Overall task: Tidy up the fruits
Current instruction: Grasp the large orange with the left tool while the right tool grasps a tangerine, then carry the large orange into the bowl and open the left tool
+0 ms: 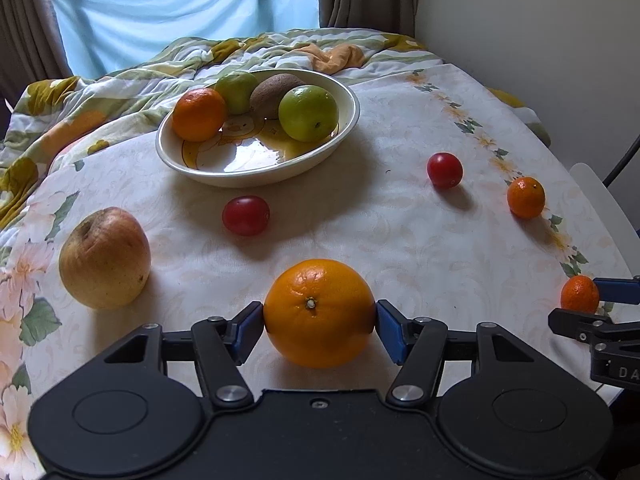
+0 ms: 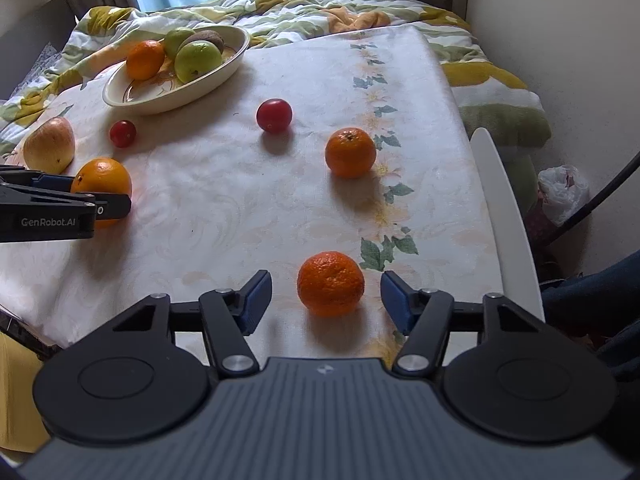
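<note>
Clamping the orange (image 1: 319,312) at its sides, the left gripper (image 1: 319,320) is pressing both blue pads against the peel, low at six o'clock on the table (image 1: 400,232). The right gripper (image 2: 326,300) is hanging wide around a mandarin (image 2: 330,283), pads apart from the skin on both sides.

The bowl (image 1: 256,172) at twelve o'clock is already holding four pieces: a small orange, two green fruits and a kiwi. Waiting on the cloth are the apple (image 1: 105,258) at nine, two red fruits (image 1: 245,215) mid-table, and a second mandarin (image 2: 350,152) out at two o'clock. By my reckoning that is under half done.

The left lane to the bowl is looking open apart from one red fruit. Both mandarins are sitting near the right edge, where a nudge could roll them off.
</note>
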The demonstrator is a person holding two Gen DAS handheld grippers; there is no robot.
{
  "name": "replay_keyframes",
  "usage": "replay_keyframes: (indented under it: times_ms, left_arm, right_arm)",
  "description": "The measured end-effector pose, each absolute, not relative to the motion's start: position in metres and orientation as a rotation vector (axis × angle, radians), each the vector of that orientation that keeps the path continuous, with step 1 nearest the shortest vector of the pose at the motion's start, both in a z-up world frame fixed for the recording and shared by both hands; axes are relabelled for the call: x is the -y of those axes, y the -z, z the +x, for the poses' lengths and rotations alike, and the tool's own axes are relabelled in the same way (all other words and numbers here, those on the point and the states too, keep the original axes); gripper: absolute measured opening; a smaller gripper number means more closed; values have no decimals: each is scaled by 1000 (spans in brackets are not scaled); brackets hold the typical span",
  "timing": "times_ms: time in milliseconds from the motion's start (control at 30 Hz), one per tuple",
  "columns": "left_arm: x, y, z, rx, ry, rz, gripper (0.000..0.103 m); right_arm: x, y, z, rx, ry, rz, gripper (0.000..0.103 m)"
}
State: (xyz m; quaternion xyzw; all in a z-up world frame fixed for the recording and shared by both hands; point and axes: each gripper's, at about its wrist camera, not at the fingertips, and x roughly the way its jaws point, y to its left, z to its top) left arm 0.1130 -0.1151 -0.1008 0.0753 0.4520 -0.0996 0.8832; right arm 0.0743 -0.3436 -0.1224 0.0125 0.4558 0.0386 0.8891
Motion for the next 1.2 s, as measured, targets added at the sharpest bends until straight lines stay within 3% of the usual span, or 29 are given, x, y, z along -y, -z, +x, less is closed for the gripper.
replay_keyframes:
  times_ms: [100,133,167,200,833,1200]
  left_arm:
    - [114,101,110,-941,202,137,65]
    - [113,100,108,-940,202,134,65]
    - [113,99,107,-937,202,132,65]
    - [112,98,105,-932,204,129,65]
    - [94,23,87,-816,123,31,65]
    - [81,-22,116,-724,72,-33,65]
  right_arm:
    - [342,124,76,-950,-84,16,70]
    - [342,125,76,-951,-85,13,66]
    - [341,126,76,-957,-92,11,53]
    - [341,126,77,-961,-95,7,51]
    - [322,60,84,-853,-223,-44,51]
    - [311,5,127,-746,-319,-49,51]
